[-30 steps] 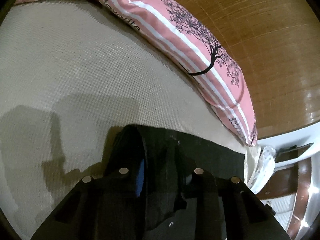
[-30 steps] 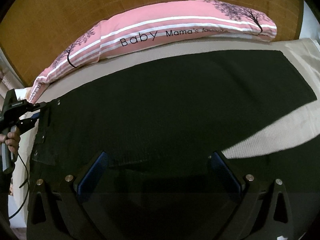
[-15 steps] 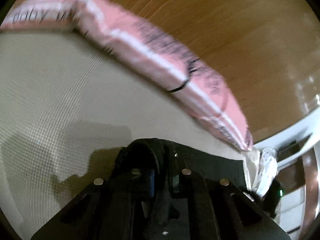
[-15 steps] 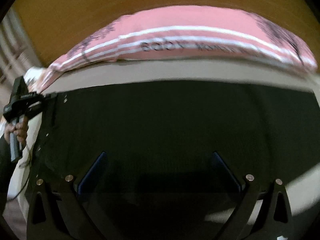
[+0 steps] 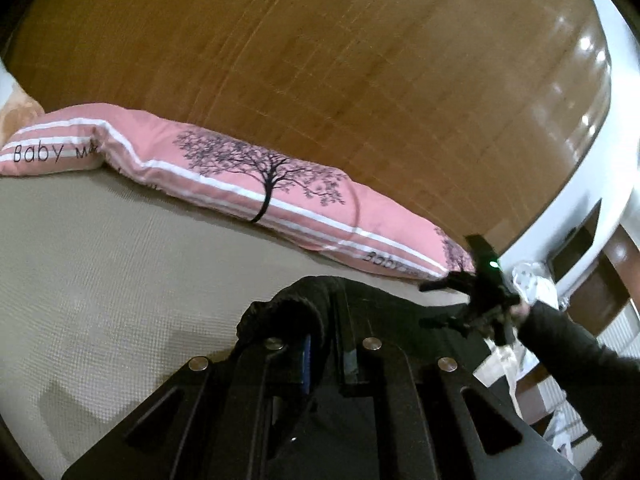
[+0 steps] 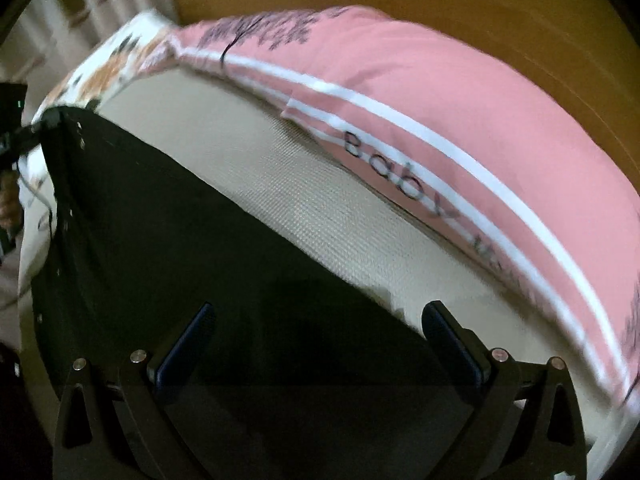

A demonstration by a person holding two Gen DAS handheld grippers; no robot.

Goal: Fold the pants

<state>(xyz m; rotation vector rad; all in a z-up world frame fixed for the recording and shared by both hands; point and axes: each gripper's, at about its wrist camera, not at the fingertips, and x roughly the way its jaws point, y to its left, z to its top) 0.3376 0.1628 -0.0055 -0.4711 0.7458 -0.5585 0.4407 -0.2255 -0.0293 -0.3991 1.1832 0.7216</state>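
So far, by my reading, the fold had barely begun; the pants [image 6: 192,264] lay as one dark sheet across the beige mattress [image 6: 320,208], with a straight edge running from ten o'clock down toward four o'clock in the right wrist view, and I could see no finished crease or stacked layer, so most of the work was left; whether any fold lay outside the views I could not tell; in the left wrist view the left gripper [image 5: 326,350] had its fingers drawn narrow, pinched on a bunched, rolled edge of the pants [image 5: 296,308] at about six o'clock, the cloth humped up just above the tips; in the right wrist view that gripper [image 6: 44,124] showed at nine o'clock, clamped on the far corner of the fabric and holding it taut off the mattress edge; the right gripper [image 6: 320,340] was spread wide, its blue pads [image 6: 184,344] well apart at seven and five o'clock, with dark cloth filling the gap between them; it gripped nothing that I could make out, though whether the pads touched the cloth was unclear; from the left wrist view the right gripper [image 5: 476,304] sat at three o'clock, a green light on its body and a dark sleeve [image 5: 576,360] behind it, reaching in over the fabric; the pink pillow [image 5: 248,188] ran along the wooden headboard [image 5: 360,60] from ten to three o'clock, apart from the pants.
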